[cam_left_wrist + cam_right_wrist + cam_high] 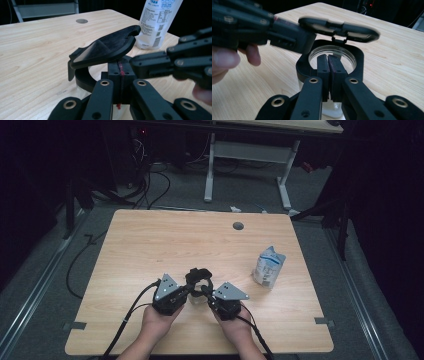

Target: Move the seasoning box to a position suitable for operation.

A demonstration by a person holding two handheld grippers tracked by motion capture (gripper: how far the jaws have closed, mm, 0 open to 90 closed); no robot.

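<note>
I see a dark room with cables on a grey floor and, in the middle, a pale wood worktop [150, 240] with a round grommet hole [238, 226] near its far edge.

Starting at the left, my left claw [189, 289] sits close to the near edge, roughly at mid-width. In the left gripper view its 2 jaws are pressed together on the black collar of a small clear container [86, 77]; a thin red strip runs down the seam between them. The container's black flip lid [107, 47] is hinged open and tilts up over the collar.

The container [199, 282] stands on the worktop between the 2 claws, just ahead of both hands.

Next comes my right claw [207, 295], reaching in from the right side. In the right gripper view its jaws are also closed, pinching the near rim of the collar [329, 72], with the round clear opening [332, 57] showing beyond them and the open lid [338, 28] standing above the far rim. The left claw's dark links cross that view at upper left.

Farther right, well apart from the claws and near the right edge, a white and blue pouch [268, 266] stands upright.
</note>
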